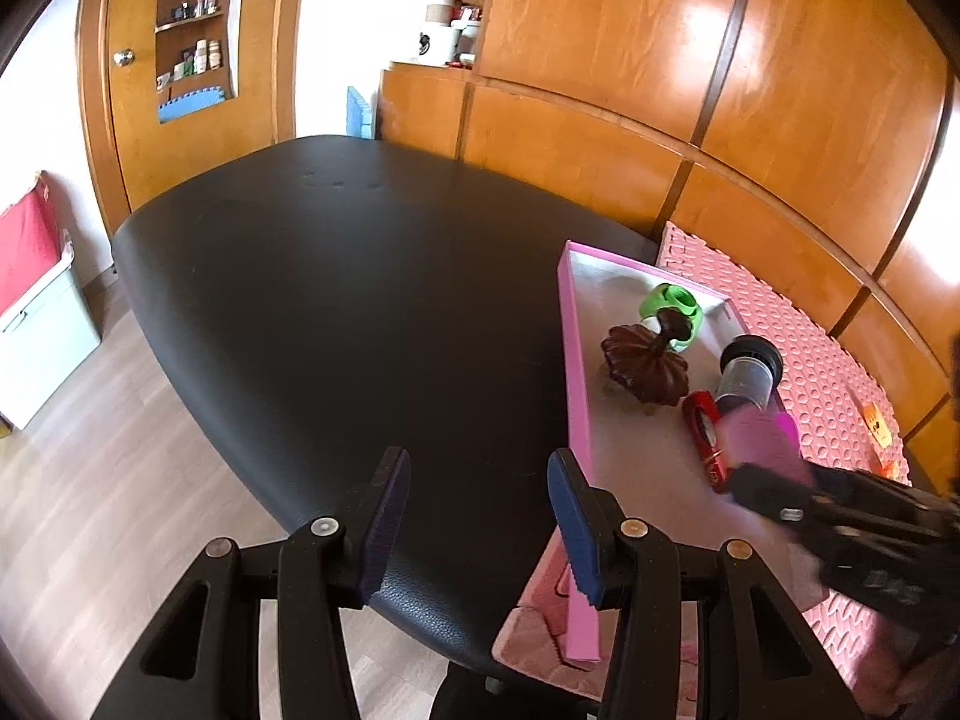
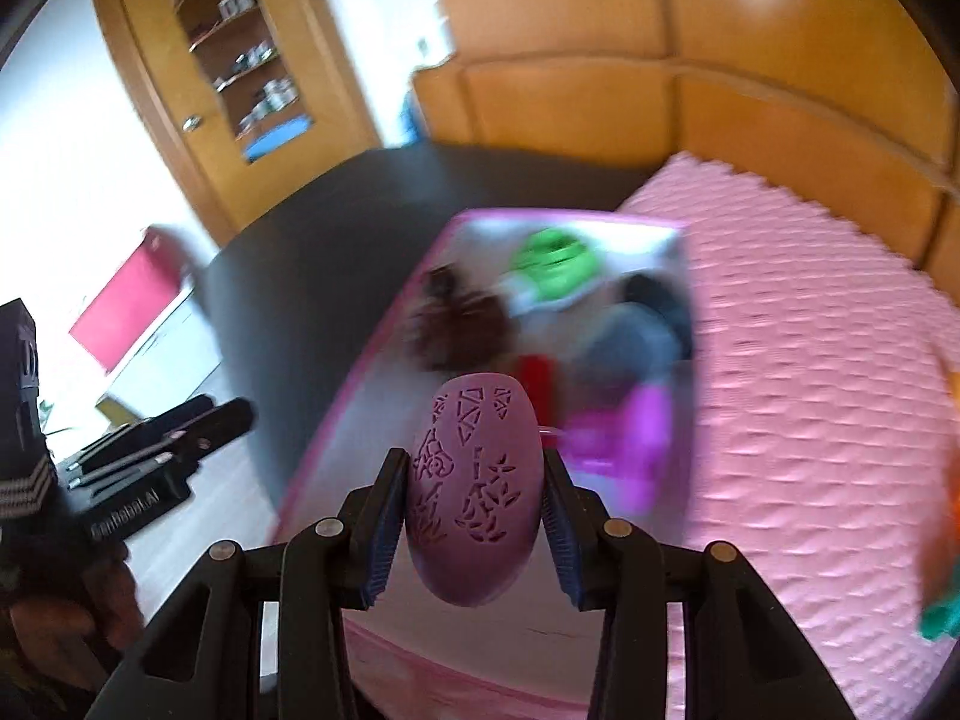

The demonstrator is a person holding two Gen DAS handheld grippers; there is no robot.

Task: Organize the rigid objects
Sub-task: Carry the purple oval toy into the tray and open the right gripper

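Note:
My right gripper (image 2: 474,463) is shut on a mauve oval shell with cut-out patterns (image 2: 474,504), held above the near part of a pink-rimmed tray (image 2: 360,372). The picture is blurred, but the tray holds a green piece (image 2: 552,264), a brown carved wooden piece (image 2: 456,324), a dark cylinder (image 2: 636,330), a red item (image 2: 534,378) and a magenta item (image 2: 630,438). In the left wrist view my left gripper (image 1: 480,480) stands open with nothing between its fingers, over the black table (image 1: 336,312) beside the tray's (image 1: 576,360) left rim. The right gripper (image 1: 774,474) comes in from the right there.
A pink foam mat (image 2: 810,360) lies under and right of the tray. Wooden cabinet panels (image 1: 600,132) back the table. A red-lidded bin (image 1: 36,312) stands on the floor at left. Orange and teal things (image 2: 942,570) sit at the mat's right edge.

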